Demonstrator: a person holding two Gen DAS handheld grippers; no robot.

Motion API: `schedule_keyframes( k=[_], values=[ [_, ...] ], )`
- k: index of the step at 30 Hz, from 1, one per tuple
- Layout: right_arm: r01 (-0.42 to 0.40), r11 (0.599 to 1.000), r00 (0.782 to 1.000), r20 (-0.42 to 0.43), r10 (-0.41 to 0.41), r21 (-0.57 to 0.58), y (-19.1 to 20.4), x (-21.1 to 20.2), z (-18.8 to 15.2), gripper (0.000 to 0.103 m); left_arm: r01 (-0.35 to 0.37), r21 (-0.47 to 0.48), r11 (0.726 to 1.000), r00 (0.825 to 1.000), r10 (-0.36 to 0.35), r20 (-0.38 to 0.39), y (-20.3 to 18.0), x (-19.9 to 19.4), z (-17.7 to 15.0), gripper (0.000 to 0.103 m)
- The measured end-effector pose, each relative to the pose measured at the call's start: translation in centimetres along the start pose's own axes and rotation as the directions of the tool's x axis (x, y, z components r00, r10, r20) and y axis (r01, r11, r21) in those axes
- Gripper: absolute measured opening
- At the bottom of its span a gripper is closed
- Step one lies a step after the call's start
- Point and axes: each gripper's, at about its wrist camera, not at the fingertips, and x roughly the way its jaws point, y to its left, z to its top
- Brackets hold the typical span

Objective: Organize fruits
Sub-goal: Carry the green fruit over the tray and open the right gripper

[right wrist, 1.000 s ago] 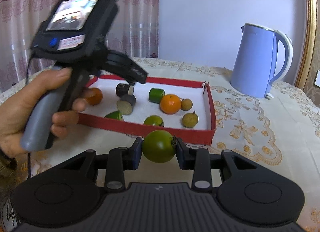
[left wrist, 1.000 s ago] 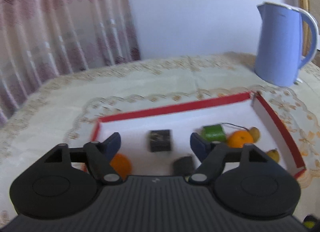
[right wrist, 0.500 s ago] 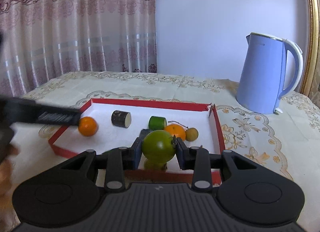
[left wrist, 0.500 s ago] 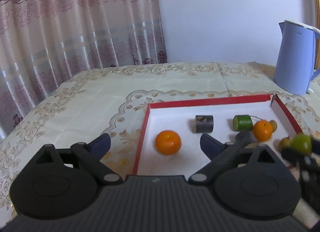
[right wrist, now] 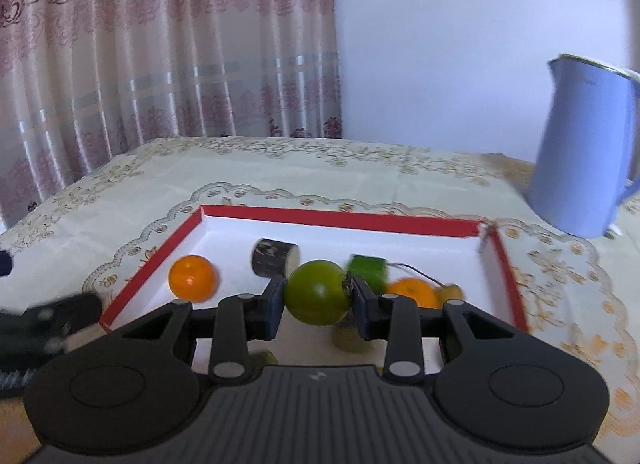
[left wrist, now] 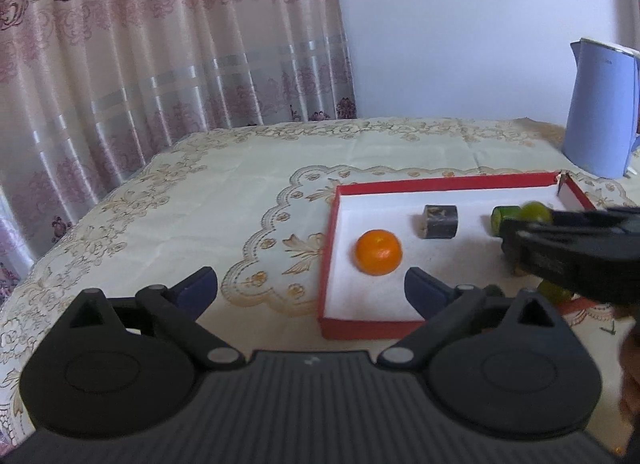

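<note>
The right tongs (right wrist: 318, 293) pinch a green fruit (right wrist: 316, 291); the left tongs (left wrist: 311, 285), just spreading, hold nothing.

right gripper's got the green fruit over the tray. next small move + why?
Probably lower the right gripper a little toward bare white floor of the red-rimmed tray, then open. The green fruit is clamped between its pads above the tray, with an orange, a dark cylinder and other fruit close by. The left gripper is open and empty.
</note>
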Motion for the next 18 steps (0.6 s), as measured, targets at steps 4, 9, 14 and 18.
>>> schedule_keyframes(
  k=[4,9,14,18],
  values=[
    [-0.001,1.0,1.0,-0.017,0.001,-0.012,0.9,1.8,0.6,0.034,-0.009,0.007,1.0,1.0,0.009,-0.008,0.3,-0.3,-0.5,0.1],
    [0.029,0.999,0.999,-0.043,-0.031,-0.031,1.3,3.5,0.5,0.034,-0.006,0.006,1.0,1.0,0.006,-0.016,0.5,-0.4,-0.8,0.1],
    [0.035,0.999,0.997,-0.068,-0.036,-0.02,1.1,4.5,0.0,0.035,-0.012,0.004,1.0,1.0,0.012,-0.016,0.6,-0.5,-0.8,0.1],
    [0.043,0.999,0.996,-0.076,-0.045,-0.028,1.3,4.6,0.0,0.034,-0.005,0.006,1.0,1.0,0.005,-0.015,0.7,-0.7,-0.7,0.1]
  ],
)
